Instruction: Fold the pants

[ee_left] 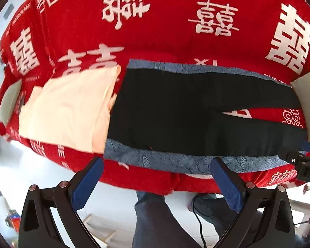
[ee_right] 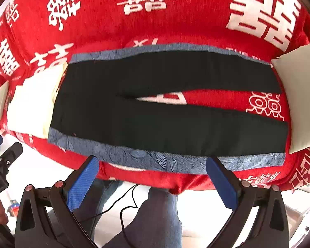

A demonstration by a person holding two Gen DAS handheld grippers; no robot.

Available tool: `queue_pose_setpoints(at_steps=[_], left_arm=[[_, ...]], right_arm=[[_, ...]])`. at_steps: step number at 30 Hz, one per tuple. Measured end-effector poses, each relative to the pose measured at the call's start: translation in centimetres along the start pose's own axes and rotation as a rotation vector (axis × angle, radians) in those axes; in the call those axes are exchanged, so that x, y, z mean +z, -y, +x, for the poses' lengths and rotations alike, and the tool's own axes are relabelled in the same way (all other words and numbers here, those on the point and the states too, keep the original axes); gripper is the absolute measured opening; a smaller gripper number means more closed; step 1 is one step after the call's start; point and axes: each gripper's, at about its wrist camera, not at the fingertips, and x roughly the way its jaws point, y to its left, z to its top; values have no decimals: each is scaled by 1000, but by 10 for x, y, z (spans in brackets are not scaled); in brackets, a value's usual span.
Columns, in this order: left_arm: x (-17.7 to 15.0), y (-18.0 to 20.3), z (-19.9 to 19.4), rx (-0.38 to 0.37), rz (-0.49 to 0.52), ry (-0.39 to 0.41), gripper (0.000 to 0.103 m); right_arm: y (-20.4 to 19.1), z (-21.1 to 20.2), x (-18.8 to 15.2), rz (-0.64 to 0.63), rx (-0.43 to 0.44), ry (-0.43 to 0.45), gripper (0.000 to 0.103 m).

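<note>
the black pants are lying flat along the near edge of the bed, on a blue-grey patterned cloth spread over the red bedcover, waistband toward the left end and the two legs splaying apart toward the right end with a wedge of red showing between them. the left hand-held gripper is hovering with its jaws spread wide and empty just off the near edge, and the right hand-held gripper is doing the same, also wide and holding nothing. the likeliest trouble is the fingers biting the patterned cloth along with, or instead of, the near leg, since its border is sticking out beneath the pants right where the grippers are pointing; a fold would then be dragging the cloth too. the waistband is sitting touching, perhaps overlapping, a folded cream garment at the left, so a lift there may be snagging it. a white pillow is crowding the hems at the right end, and the splayed legs may be folding askew.
</note>
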Motion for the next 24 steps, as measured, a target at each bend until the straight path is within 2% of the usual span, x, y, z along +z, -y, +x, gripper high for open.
queue_pose_setpoints(at_steps=[3,6,11,14,17,20,23,24], left_arm=[[-7,4,4,7,-33,-30,103],[-8,3,6,-16,-61,-50,103],[-2,-12,21,-65,-94,-46,103],[1,-28,45,-136,-142,-58,103],[0,-45,78,-150,-172,-87,103],[-10,-63,117,-174,-199,-124,103],[-21,-79,151,-244,-240,-167,103],[-25,-85,162,-269,-254,-175,100]], right_arm=[[6,6,-2,-18,0,-16,103],[13,9,-2,11,36,-24,103],[16,13,-1,90,148,-16,103],[11,28,-4,141,225,-21,103],[-1,55,-12,213,296,-53,103],[-16,93,-25,291,427,-101,103],[-33,136,-45,375,550,-141,103],[-41,153,-53,399,580,-154,101]])
